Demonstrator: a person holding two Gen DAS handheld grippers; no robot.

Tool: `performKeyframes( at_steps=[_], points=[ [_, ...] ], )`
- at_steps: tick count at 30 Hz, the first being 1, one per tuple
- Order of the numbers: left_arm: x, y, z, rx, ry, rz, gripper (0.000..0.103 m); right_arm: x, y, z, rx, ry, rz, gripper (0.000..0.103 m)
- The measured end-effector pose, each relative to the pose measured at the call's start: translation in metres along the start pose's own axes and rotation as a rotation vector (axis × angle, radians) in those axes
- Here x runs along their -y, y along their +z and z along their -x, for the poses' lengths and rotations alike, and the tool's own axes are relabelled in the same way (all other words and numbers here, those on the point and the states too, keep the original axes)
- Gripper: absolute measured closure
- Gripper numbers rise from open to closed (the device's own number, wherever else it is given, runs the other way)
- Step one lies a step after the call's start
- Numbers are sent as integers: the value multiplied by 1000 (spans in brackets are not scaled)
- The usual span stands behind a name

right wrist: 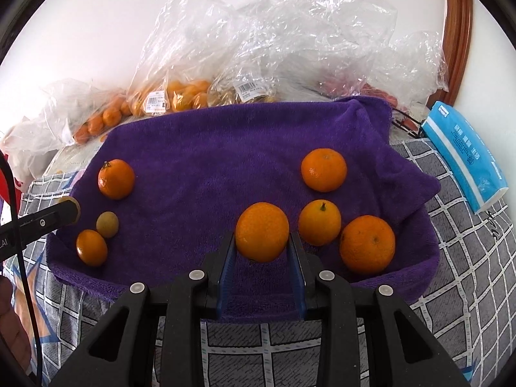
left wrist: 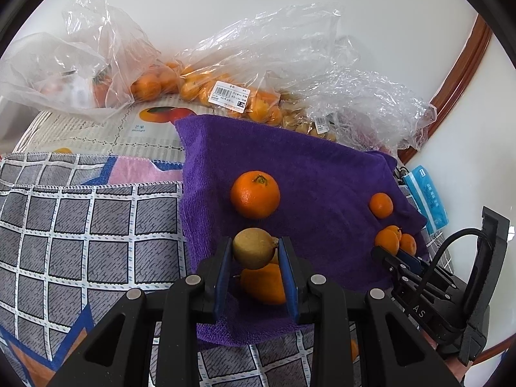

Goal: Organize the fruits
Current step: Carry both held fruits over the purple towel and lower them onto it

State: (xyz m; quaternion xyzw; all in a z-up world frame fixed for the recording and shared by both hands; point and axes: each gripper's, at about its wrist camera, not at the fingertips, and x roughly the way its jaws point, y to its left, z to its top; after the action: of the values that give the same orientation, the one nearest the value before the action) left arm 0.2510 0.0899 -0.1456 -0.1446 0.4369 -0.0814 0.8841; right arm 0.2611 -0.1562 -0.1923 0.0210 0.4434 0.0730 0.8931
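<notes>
Midway through sorting: left gripper closed on a yellowish fruit, right gripper closed on an orange, both above the purple towel with several fruits laid out, more bagged behind.

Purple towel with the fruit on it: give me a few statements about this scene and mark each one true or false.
1. The right claw is shut on an orange. True.
2. The towel under the loose fruit is green. False: it is purple.
3. The left claw grips a small yellowish-brown fruit. True.
4. The blue tissue pack lies in the middle of the towel. False: it sits off the towel, beyond its right edge.
5. Clear plastic bags holding more fruit lie behind the towel. True.
</notes>
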Motion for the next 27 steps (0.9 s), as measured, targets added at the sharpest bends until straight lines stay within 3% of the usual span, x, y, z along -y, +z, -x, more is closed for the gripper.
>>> performKeyframes(
  at_steps=[27],
  points=[
    [-2,-4,-4,14,-19,5,75,-5,-2,8,30,-76,45,71]
  ],
)
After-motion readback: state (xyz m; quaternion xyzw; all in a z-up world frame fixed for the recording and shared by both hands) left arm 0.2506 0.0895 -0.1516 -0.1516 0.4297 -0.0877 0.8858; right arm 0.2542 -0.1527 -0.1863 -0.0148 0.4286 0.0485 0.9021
